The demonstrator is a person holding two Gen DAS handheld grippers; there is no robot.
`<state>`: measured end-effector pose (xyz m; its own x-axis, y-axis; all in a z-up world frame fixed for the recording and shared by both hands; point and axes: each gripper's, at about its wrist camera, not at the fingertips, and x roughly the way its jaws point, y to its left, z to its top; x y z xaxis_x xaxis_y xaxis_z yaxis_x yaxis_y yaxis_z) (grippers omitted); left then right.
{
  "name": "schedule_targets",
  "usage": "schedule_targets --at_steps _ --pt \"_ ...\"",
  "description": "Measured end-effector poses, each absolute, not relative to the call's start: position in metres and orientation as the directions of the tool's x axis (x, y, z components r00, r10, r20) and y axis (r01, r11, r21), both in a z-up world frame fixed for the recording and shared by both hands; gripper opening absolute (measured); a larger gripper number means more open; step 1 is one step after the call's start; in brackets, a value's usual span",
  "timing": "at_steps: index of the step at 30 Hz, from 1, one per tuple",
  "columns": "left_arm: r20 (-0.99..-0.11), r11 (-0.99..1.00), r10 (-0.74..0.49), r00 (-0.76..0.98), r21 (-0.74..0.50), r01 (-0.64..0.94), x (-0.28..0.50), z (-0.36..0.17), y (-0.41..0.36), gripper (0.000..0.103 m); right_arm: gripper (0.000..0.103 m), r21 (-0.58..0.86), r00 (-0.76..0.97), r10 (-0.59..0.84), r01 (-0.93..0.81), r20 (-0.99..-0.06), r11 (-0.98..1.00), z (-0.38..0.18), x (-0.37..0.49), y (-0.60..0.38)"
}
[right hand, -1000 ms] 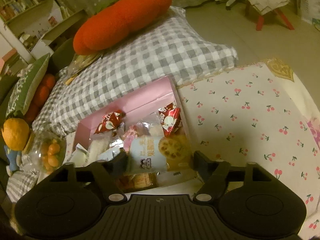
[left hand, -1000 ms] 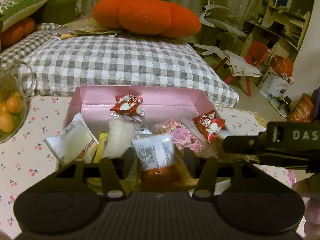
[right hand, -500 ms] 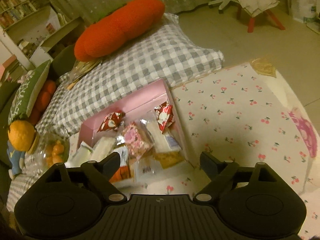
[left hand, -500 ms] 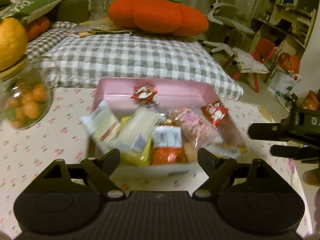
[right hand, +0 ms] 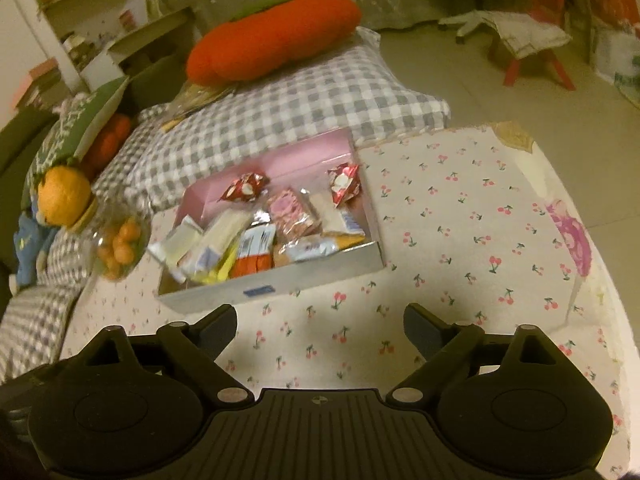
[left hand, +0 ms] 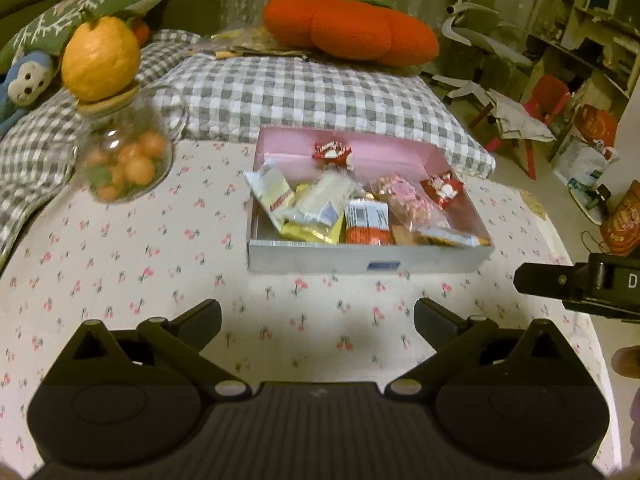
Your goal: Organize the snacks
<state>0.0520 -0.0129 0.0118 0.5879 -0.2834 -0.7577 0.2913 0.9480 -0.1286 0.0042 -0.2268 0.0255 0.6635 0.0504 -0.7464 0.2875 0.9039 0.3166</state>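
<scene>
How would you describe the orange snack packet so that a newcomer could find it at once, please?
Start at the pink-lined box on the cherry-print tablecloth. Look along its near wall, about midway. The orange snack packet lies there, the only one with a bright orange lower half under a white barcode label, beside a yellow wrapper.

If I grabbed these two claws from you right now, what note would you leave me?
Left claw: open, empty, hovering over the cherry tablecloth short of the box.
Right claw: open, empty, also short of the box.
Snacks: all the wrapped ones in view lie piled in the pink box, including two red candies near its back wall.
Done: no snack lies loose on the cloth in either view.
Left: perhaps tidying the pile; the fruit jar stands left of the box.
</scene>
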Motion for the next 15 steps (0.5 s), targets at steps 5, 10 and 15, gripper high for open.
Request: schedule_targets --at_steps 5,10,15 --pt "-0.779 0.953 -0.249 0.576 -0.092 0.288 0.037 0.017 -0.009 0.103 0.096 0.252 0.680 0.005 0.265 -0.734 0.931 0.036 -0.013 -0.210" --pt "-0.775 0.956 -0.252 0.580 -0.107 0.272 0.026 0.021 0.000 0.103 0.098 0.187 0.702 -0.034 0.236 -0.711 0.954 0.043 -0.023 -0.191" --pt "-0.773 0.963 -0.236 0.589 -0.103 0.251 0.020 0.019 0.007 0.103 0.100 0.180 0.706 -0.039 0.234 -0.708 0.955 0.040 -0.028 -0.183"
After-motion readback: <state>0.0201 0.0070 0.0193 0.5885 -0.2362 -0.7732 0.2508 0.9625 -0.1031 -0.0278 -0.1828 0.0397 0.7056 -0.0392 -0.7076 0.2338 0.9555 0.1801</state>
